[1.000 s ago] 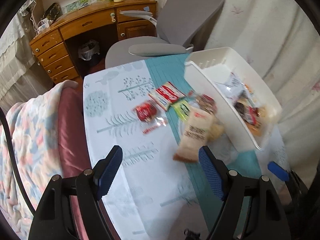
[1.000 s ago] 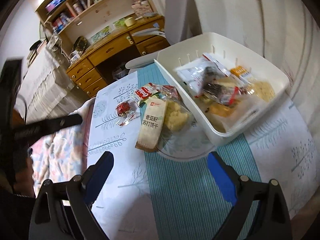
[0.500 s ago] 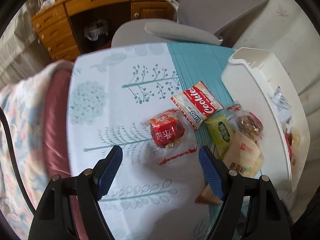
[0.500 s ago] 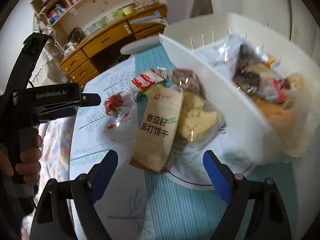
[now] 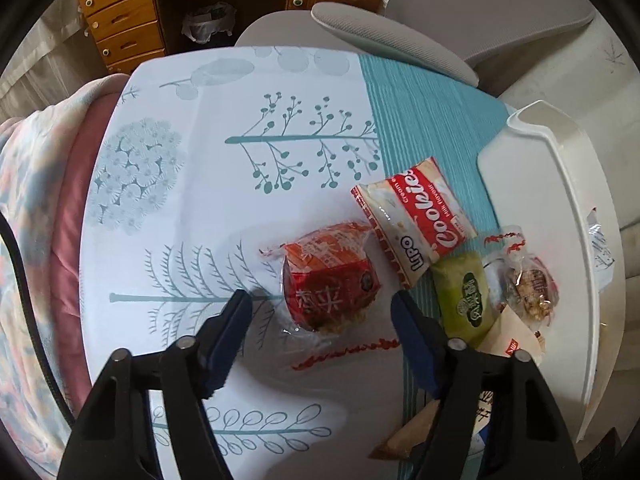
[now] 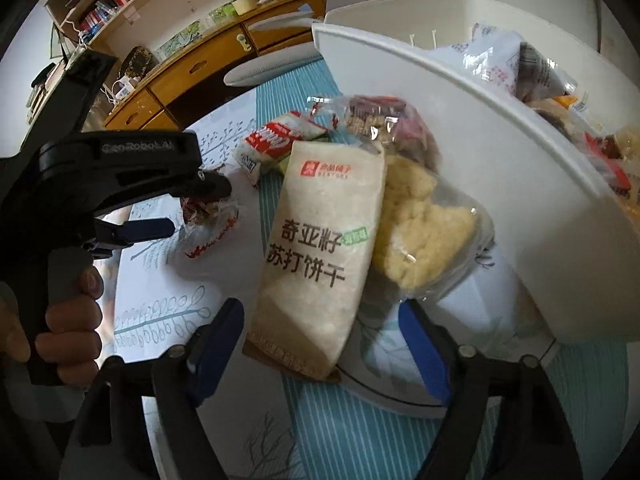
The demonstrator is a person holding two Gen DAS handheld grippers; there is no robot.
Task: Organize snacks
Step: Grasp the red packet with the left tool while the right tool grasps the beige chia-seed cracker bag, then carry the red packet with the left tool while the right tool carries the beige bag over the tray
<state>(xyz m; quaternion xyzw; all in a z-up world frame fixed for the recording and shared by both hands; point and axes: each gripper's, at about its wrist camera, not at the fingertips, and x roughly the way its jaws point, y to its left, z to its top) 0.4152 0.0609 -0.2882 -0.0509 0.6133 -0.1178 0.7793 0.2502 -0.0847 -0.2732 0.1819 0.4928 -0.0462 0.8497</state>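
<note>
A red snack packet lies on the tablecloth, and my open left gripper hovers just above it with a finger on each side. Beside it lie a red-and-white Cookies pack, a green packet and a clear nut packet. My open right gripper straddles the near end of a beige soda-cracker pack. A clear bag of yellow pastry lies next to it. The white basket holds several snacks.
The basket's rim stands at the table's right. A grey office chair is behind the table and a wooden desk beyond it. A pink blanket lies at the left edge. The left hand-held gripper shows in the right wrist view.
Both grippers moved down and forward. The left closed in over the red packet; the right closed in on the beige cracker pack. Both stayed open.
</note>
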